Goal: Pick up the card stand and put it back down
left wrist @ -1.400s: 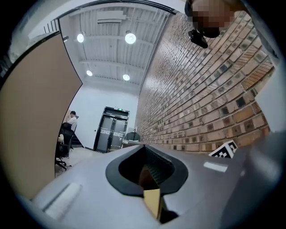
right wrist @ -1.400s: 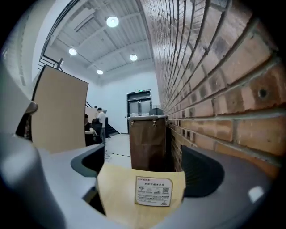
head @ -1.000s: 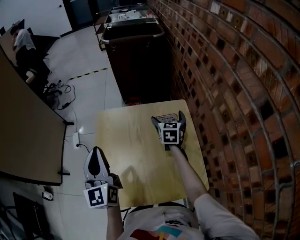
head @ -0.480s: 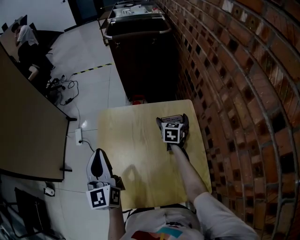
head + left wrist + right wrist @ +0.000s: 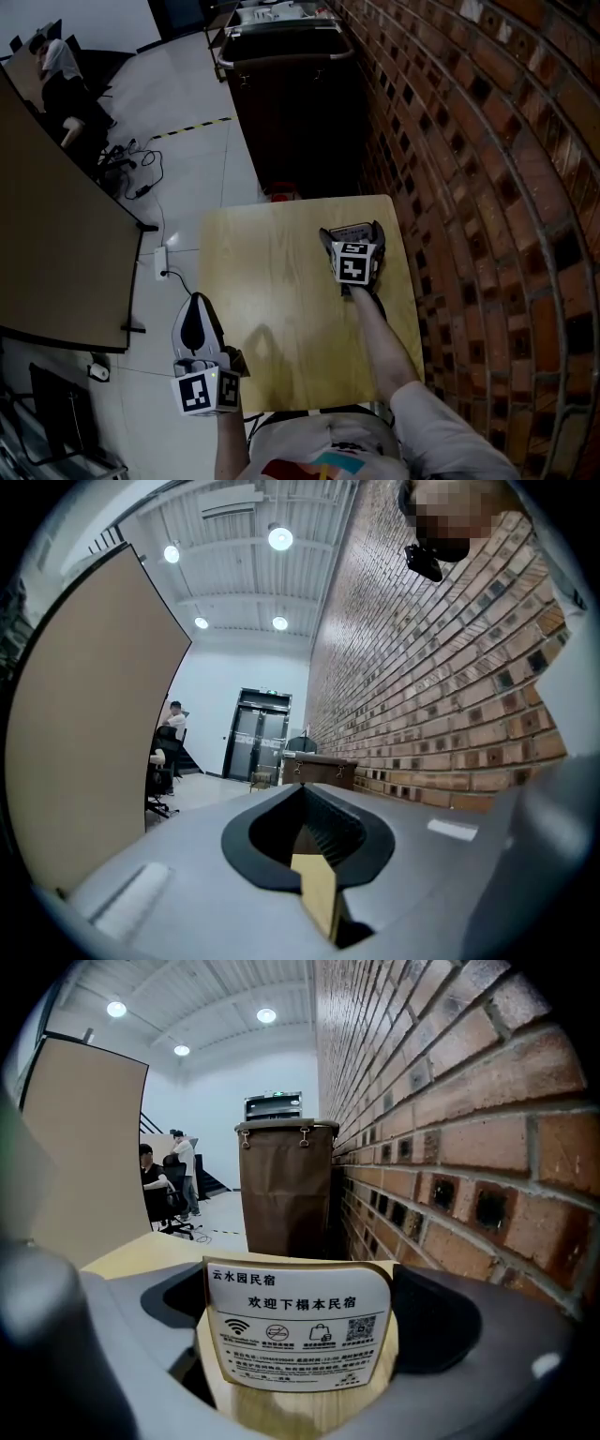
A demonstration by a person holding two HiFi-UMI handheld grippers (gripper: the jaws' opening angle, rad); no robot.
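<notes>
Card stand [image 5: 298,1321] is staying gripped in my right gripper [image 5: 352,232], not rising yet, so lifting is still waiting. Left gripper [image 5: 195,300] is idling closed.

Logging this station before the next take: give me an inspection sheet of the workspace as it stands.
Surface: wooden table, carrying only the card stand.
Job's things: card stand, upright near the table's far right corner, base on the wood.
Clutter: nothing seen on the table.
Grippers: right gripper, jaws against the card stand's two side edges. Left gripper, jaws together and empty, held off the table's left edge.
Cables: cables and a power strip on the floor left of the table.
Surroundings: brick wall at right, brown cart beyond the table, partition at left, seated person far off.
</notes>
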